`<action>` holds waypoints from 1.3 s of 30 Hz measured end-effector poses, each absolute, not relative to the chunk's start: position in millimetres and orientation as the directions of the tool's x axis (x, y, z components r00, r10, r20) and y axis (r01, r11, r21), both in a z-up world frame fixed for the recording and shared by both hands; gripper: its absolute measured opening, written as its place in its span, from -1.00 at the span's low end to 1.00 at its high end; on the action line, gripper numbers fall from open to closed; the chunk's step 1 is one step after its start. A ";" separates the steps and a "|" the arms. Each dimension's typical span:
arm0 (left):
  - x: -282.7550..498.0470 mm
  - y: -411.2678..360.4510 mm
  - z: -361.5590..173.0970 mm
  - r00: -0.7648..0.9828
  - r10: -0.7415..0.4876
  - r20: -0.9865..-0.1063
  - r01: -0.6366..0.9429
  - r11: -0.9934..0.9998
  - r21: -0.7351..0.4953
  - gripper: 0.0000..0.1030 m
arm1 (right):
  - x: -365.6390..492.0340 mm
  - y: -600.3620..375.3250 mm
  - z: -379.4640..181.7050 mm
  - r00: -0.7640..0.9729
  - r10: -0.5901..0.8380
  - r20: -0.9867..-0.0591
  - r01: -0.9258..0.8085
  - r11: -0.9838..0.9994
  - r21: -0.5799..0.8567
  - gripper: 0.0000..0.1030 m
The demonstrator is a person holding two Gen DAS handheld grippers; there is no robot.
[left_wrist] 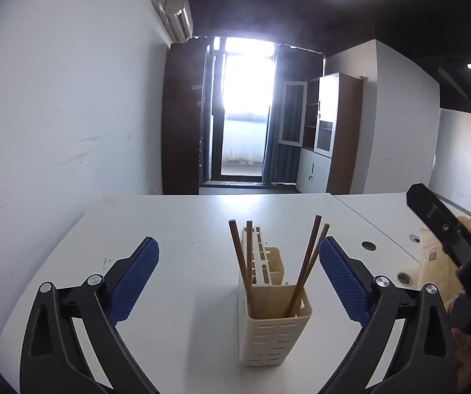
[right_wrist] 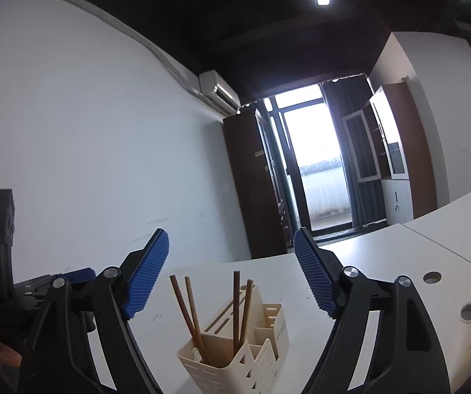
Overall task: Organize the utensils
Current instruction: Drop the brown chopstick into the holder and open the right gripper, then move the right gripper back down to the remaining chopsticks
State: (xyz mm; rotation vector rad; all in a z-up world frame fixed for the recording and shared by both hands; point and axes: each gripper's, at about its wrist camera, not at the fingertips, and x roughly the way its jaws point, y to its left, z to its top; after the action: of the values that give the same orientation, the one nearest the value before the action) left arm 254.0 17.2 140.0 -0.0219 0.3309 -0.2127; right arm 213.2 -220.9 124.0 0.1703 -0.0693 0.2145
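Table [left_wrist: 176,229]: white, carrying the holder near its front middle.
Utensil holder [left_wrist: 276,335]: cream, slotted, upright on the table, between and just beyond the left gripper's fingers.
Left gripper [left_wrist: 239,277]: blue-padded fingers spread wide apart, holding nothing.
Right gripper [right_wrist: 231,271]: fingers likewise parted and empty, above the holder.
Chopsticks [left_wrist: 306,262]: four brown sticks standing in the holder's near compartment, two leaning left, two leaning right.
Envelope [left_wrist: 435,262]: tan, at the table's right.

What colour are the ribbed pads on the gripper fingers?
Blue, on black arms; the left gripper's pads show it best in the left wrist view.
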 end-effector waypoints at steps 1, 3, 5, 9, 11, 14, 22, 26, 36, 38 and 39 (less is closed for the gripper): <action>248.6 19.0 137.1 0.921 -0.212 -0.327 0.207 0.977 -0.050 0.88 | 208.5 -223.5 123.3 0.975 0.211 0.071 -0.220 0.962 0.164 0.64; 239.0 23.9 128.8 0.913 -0.208 -0.352 0.206 0.978 -0.046 0.88 | 200.8 -227.1 119.1 0.975 0.220 0.030 -0.222 0.962 0.161 0.69; 232.7 27.7 117.3 0.894 -0.218 -0.392 0.214 0.975 -0.055 0.88 | 194.2 -230.2 110.2 0.973 0.231 -0.023 -0.225 0.962 0.155 0.72; 225.3 29.3 82.9 0.841 -0.210 -0.499 0.210 0.976 -0.058 0.88 | 188.9 -235.6 83.5 0.955 0.256 -0.153 -0.227 0.957 0.183 0.73; 223.5 28.8 62.4 0.811 -0.201 -0.550 0.205 0.977 -0.055 0.88 | 188.4 -237.7 66.6 0.942 0.256 -0.216 -0.215 0.956 0.198 0.73; 221.5 27.6 27.9 0.757 -0.207 -0.619 0.214 0.975 -0.065 0.88 | 190.8 -238.1 41.9 0.920 0.254 -0.298 -0.197 0.958 0.207 0.73; 225.3 8.5 -42.7 0.625 -0.224 -0.747 0.262 0.963 -0.070 0.88 | 215.7 -240.8 -20.1 0.823 0.257 -0.507 -0.166 0.962 0.217 0.73; 227.9 1.8 -65.3 0.577 -0.230 -0.784 0.277 0.958 -0.077 0.86 | 224.4 -222.9 -50.8 0.740 0.286 -0.609 -0.211 0.958 0.194 0.73; 229.5 -8.9 -91.2 0.533 -0.208 -0.820 0.304 0.952 -0.044 0.56 | 235.3 -195.9 -84.6 0.653 0.268 -0.708 -0.256 0.958 0.127 -0.17; 231.5 -9.9 -95.8 0.519 -0.206 -0.829 0.303 0.952 -0.047 0.45 | 235.4 -191.5 -89.3 0.642 0.266 -0.719 -0.268 0.957 0.115 -0.26; 231.9 -9.1 -96.6 0.519 -0.212 -0.828 0.303 0.951 -0.054 0.45 | 235.4 -189.2 -91.1 0.637 0.267 -0.724 -0.275 0.955 0.110 -0.28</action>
State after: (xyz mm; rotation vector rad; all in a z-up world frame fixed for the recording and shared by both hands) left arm 231.9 -9.1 -96.6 0.1012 0.9782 -0.3097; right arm 235.4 -189.2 -91.1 -0.0111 0.8247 0.3093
